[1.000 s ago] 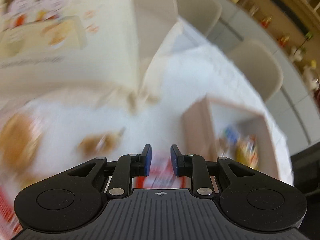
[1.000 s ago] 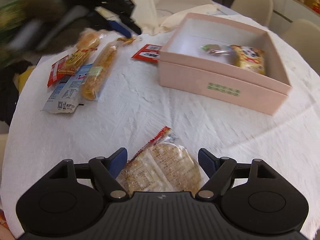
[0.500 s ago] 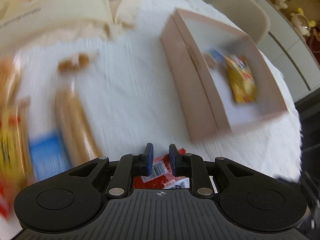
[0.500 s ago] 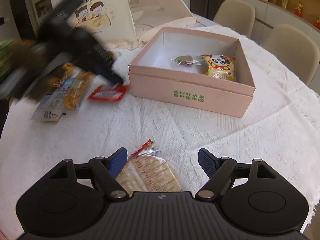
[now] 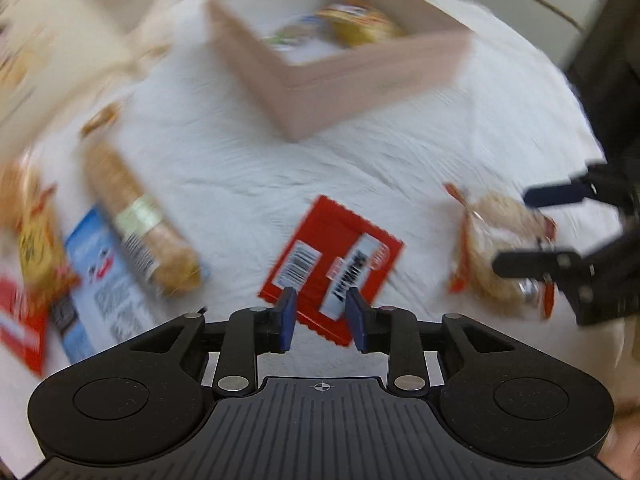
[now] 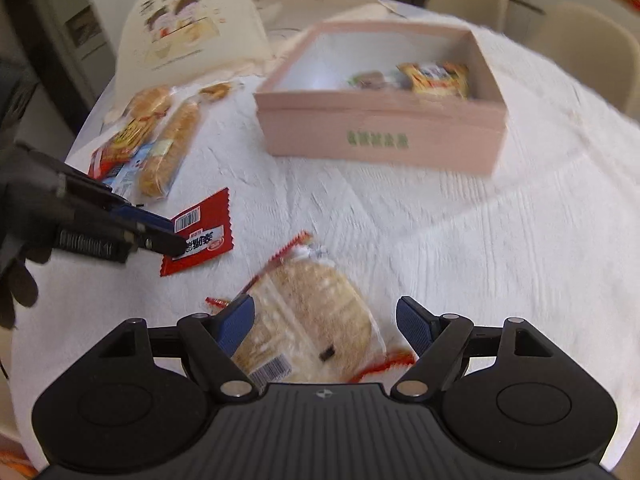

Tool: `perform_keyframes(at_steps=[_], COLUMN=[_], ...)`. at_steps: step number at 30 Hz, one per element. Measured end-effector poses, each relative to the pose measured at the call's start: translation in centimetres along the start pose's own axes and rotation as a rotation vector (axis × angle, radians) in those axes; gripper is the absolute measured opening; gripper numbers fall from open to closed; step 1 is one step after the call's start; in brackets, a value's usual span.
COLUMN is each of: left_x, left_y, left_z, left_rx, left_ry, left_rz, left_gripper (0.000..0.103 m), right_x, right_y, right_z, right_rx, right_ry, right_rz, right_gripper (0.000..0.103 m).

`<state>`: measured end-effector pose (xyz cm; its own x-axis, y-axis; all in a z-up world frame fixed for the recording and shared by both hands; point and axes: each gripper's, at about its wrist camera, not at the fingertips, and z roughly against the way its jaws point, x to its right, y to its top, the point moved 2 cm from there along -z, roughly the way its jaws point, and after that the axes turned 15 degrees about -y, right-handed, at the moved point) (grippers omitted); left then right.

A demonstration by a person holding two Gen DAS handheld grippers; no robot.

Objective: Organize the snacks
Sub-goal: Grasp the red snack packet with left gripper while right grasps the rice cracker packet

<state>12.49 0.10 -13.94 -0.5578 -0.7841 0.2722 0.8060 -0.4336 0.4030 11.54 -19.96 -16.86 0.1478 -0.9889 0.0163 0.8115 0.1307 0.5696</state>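
Note:
A red snack packet (image 5: 332,264) lies flat on the white cloth. My left gripper (image 5: 321,318) hovers over its near edge with its jaws opening and the pads clear of it; from the right wrist view it (image 6: 170,242) reaches in from the left over the same red packet (image 6: 200,236). A round rice-cracker pack (image 6: 308,320) sits between the wide-apart fingers of my right gripper (image 6: 324,320), untouched by the pads. The pink box (image 6: 380,132) stands beyond, holding a yellow snack pack (image 6: 436,80) and a small wrapped sweet (image 6: 368,80).
At the left lie a long biscuit tube (image 6: 172,144), a blue-white packet (image 5: 100,280) and a yellow pack (image 5: 36,248). A cartoon-printed paper bag (image 6: 188,28) stands behind them. Chairs (image 6: 588,40) ring the round table's far edge.
The red packet has come from beside the box toward the near middle of the cloth with my left gripper, whose narrow jaws have now parted. My right gripper has edged closer over the cracker pack.

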Motion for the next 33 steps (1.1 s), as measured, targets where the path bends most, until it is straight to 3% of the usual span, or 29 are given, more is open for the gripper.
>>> perform_keyframes(at_steps=[2,4,6,10,16,19,21,26,31,33], left_x=[0.1,0.3,-0.3,-2.7,-3.4,-2.5,-1.3,1.3,1.5,0.6], left_y=[-0.2,-0.8,-1.5,-2.6,0.5,1.8,1.8,0.9,0.5,0.6], left_z=[-0.3,-0.1,0.6,2.7,2.0,0.6,-0.1,-1.5,-1.0,-1.6], left_rx=[-0.028,-0.04,-0.042,0.029,0.059,-0.019,-0.059,-0.115,-0.054,-0.069], left_ry=[-0.05,-0.081,-0.076,-0.075,-0.217,-0.219,-0.214,-0.192,-0.099,-0.047], left_rz=[-0.068,-0.156,-0.224,-0.234,-0.19,-0.238,-0.303,-0.404,-0.424,-0.395], left_gripper=[0.048,0.051,0.052,0.049,0.046,0.046,0.054,0.089,0.084,0.085], right_x=[-0.2,-0.7,-1.6,-4.4,-8.6,-9.2,-9.3,-8.8,-8.5,-8.3], right_y=[-0.8,-1.8,-2.9,-4.7,-7.2,-8.3,-9.0,-11.2,-12.3,-12.4], right_z=[0.1,0.1,0.7,1.5,5.1,8.2,9.7,10.7,10.3,9.8], right_rx=[-0.03,-0.051,-0.036,-0.026,0.009,0.022,0.029,0.031,0.065,0.075], right_ry=[0.01,0.012,-0.044,-0.123,-0.24,-0.283,-0.319,-0.391,-0.43,-0.418], right_rz=[-0.095,-0.204,-0.304,-0.444,-0.585,-0.59,-0.578,-0.539,-0.509,-0.505], right_gripper=[0.08,0.082,0.083,0.085,0.085,0.085,0.085,0.085,0.085,0.085])
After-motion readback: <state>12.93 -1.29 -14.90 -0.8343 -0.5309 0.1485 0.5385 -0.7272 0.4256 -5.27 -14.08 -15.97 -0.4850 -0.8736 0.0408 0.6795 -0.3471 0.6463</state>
